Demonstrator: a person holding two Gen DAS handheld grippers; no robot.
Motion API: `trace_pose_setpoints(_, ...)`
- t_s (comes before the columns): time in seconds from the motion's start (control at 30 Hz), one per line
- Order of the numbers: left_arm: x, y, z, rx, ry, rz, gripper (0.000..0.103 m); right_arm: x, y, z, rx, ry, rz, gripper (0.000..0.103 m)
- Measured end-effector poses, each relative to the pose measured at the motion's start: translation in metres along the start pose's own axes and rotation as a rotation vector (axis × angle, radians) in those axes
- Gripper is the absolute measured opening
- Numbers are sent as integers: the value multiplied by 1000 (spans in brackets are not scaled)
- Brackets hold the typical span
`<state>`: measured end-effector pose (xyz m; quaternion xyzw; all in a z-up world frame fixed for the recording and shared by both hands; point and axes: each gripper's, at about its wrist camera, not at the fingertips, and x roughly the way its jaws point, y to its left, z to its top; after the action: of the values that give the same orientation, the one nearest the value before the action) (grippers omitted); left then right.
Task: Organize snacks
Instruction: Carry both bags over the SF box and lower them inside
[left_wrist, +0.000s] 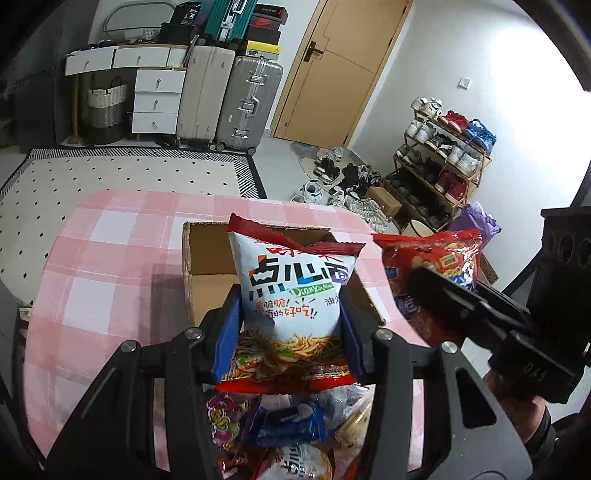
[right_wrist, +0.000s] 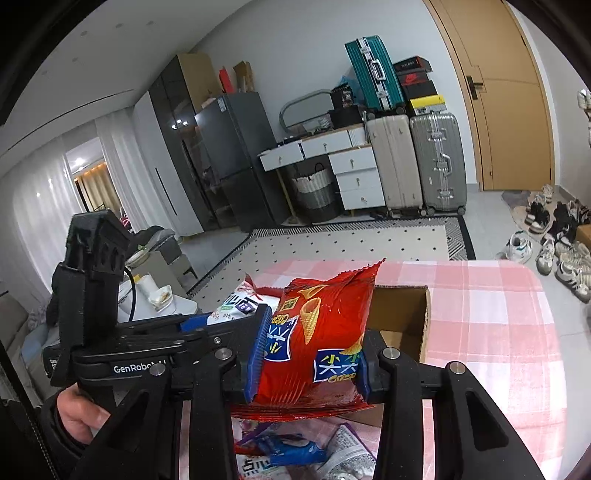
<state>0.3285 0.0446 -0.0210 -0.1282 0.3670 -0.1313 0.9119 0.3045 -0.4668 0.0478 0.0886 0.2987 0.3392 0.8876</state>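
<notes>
Left gripper (left_wrist: 291, 332) clenched on white bag (left_wrist: 291, 295), right gripper (right_wrist: 308, 354) on red bag (right_wrist: 317, 332), near box (left_wrist: 207, 266). Light, puffy, slippery, crushable; best pinched low, gently.

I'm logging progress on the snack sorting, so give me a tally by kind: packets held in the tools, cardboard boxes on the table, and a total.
Snack packets held in a tool: 2, the white noodle snack packet in the left tool and the red cone crisp packet in the right tool
Open brown cardboard boxes: 1
Total: 3
</notes>
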Motion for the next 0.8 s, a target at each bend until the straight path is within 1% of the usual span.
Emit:
trace_pose_setpoints(0.13,26,4,3,-17,15,5,45,16,-14,-2,12,15,-3,39)
trace_pose_setpoints(0.17,31,8,-1,-21,22,1,45,20,-18,-3,15,20,-5,39)
trace_pose_setpoints(0.33,54,24,-5,-76,24,0,45,44,-32,-5,32,53,-10,39)
trace_pose_setpoints(0.47,69,24,-12,-63,36,24,45,59,-40,-10,48,68,-19,39)
trace_pose_setpoints(0.53,82,26,-12,-63,63,47,45,65,-45,-11,63,73,-21,39)
trace_pose_setpoints(0.6,90,26,-12,-67,71,40,45,71,-47,-12,71,77,-22,39)
trace_pose_setpoints(0.8,106,27,-15,-67,77,51,45,83,-51,-13,77,93,-34,39)
